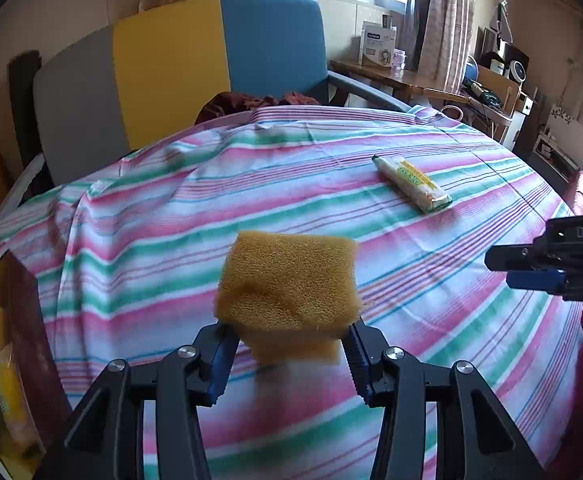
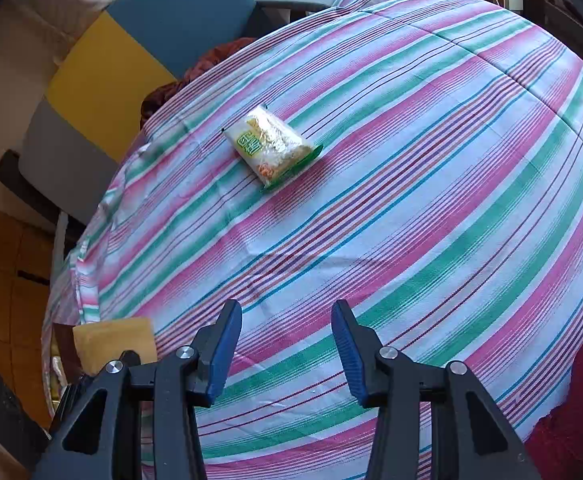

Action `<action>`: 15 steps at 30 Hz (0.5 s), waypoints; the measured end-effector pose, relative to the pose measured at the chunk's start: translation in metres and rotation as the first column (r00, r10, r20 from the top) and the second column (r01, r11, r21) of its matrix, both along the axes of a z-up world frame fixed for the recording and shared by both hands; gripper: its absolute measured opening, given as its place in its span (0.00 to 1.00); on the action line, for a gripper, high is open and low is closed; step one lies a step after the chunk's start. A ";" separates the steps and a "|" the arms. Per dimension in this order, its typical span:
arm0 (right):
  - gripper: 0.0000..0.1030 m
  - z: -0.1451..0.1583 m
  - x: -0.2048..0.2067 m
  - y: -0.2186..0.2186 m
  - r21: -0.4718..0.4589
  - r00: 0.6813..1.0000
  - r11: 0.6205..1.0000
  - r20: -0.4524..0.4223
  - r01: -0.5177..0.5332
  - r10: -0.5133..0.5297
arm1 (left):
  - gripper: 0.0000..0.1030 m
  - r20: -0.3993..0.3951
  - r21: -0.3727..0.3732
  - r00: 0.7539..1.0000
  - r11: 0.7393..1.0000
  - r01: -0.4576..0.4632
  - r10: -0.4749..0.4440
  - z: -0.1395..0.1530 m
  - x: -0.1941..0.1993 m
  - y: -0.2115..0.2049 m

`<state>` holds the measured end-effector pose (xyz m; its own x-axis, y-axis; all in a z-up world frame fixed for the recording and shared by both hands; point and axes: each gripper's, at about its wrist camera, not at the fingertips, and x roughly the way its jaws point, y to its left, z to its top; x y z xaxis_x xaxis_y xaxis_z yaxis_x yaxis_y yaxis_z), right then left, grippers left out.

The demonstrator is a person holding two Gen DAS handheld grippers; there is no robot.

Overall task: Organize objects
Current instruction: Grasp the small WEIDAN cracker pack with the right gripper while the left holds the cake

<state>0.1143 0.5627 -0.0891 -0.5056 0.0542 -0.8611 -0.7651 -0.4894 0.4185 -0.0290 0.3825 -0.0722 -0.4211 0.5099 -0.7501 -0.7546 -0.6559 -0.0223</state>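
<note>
The left tongs (image 1: 291, 344) pinched one yellow porous foam sponge (image 1: 289, 288) by its lower part, lifted clear above the counter under its pink, green and white striped cloth (image 1: 251, 184). The right tongs (image 2: 287, 344) stood spread with nothing between the blue ribbed pads (image 2: 227, 352), over bare cloth. One flat white-and-green plastic snack packet (image 2: 273, 146) lay alone toward 11 o'clock in the right wrist view, well apart from both tongs, with open cloth all around it. The cloth's edge dropped away at 9 o'clock, where a dark-walled box (image 1: 27, 320) of yellow packets sat at the counter's side. Behind the far edge, at 12 o'clock, stood one chair with grey, yellow and blue back panels (image 1: 171, 68).
</note>
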 end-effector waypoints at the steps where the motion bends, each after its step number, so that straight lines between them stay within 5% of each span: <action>1: 0.46 0.000 -0.004 -0.002 0.002 1.000 1.000 0.013 -0.018 0.018 | 0.48 -0.001 0.002 1.000 1.000 -0.004 0.004 0.001 0.004 -0.008; 15: 0.46 0.004 -0.112 0.052 0.315 0.968 0.925 0.194 -0.213 0.157 | 0.49 0.080 0.037 0.996 0.999 -0.032 0.029 -0.009 0.009 -0.043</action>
